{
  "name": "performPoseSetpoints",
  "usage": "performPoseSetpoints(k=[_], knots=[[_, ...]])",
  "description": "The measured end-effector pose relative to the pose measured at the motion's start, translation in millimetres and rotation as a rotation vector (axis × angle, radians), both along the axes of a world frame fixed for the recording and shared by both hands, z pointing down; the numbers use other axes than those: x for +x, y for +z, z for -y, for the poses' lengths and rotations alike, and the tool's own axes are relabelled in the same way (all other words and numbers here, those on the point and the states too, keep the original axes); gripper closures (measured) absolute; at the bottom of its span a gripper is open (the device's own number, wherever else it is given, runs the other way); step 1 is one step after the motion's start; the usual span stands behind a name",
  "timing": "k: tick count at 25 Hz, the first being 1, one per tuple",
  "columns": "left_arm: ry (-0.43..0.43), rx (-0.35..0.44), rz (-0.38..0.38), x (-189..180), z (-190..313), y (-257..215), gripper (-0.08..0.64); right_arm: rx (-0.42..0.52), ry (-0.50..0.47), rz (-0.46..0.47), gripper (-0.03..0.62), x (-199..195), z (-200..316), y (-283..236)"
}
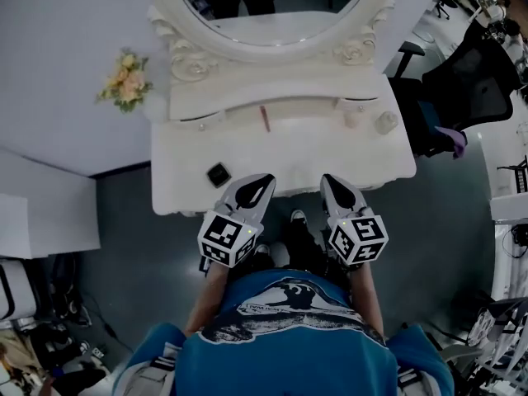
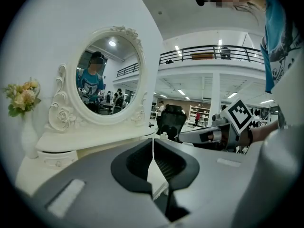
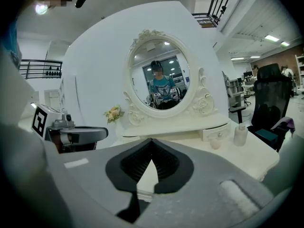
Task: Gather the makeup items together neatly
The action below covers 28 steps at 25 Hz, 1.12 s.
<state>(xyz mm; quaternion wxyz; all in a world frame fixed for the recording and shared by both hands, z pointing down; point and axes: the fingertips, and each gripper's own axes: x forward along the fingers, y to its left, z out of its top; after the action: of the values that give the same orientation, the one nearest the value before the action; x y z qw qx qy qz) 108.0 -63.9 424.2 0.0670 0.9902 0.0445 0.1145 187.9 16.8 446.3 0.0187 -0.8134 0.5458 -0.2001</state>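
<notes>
Both tongs are pressed together with nothing in them: left tongs (image 1: pixel 261 181) and right tongs (image 1: pixel 329 181) hang side by side over the near edge of the table (image 1: pixel 190 151). The makeup is scattered across it. A black compact (image 1: pixel 218 174) sits near the front, just beyond my left tips. A reddish pencil (image 1: pixel 265 119) lies further back, below the mirror (image 1: pixel 272 2). A small jar (image 1: pixel 353 118) and a bottle (image 1: pixel 385 122) stand close together at the back right. I judge all four light and hard. The compact lies flat and looks smooth, so I would pinch it across its two sides rather than scrape at the lid. The pencil will likely roll, so its middle is the place to take it. The bottle may tip, so I would take it low on the body. The rounded jar could slip from the pads unless I grip it across its widest part.
</notes>
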Motion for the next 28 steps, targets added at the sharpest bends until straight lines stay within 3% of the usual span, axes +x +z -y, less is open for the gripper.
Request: performPoseSetpoints(k=[5, 12, 28], knots=[[-0.007, 0.014, -0.012, 48.1, -11.3, -9.3, 0.545, -0.012, -0.014, 0.006, 0.588, 60.3, 0.8, 3.5], [-0.055, 0.045, 0.032, 82.3, -13.4, -2.5, 0.534, -0.061, -0.026, 0.023, 0.588, 123.6, -2.5, 27.7], [-0.283, 0.035, 0.062, 97.8, 12.4, 5.6, 0.534, -0.227, -0.051, 0.051, 0.563, 246.3, 7.3, 104.9]])
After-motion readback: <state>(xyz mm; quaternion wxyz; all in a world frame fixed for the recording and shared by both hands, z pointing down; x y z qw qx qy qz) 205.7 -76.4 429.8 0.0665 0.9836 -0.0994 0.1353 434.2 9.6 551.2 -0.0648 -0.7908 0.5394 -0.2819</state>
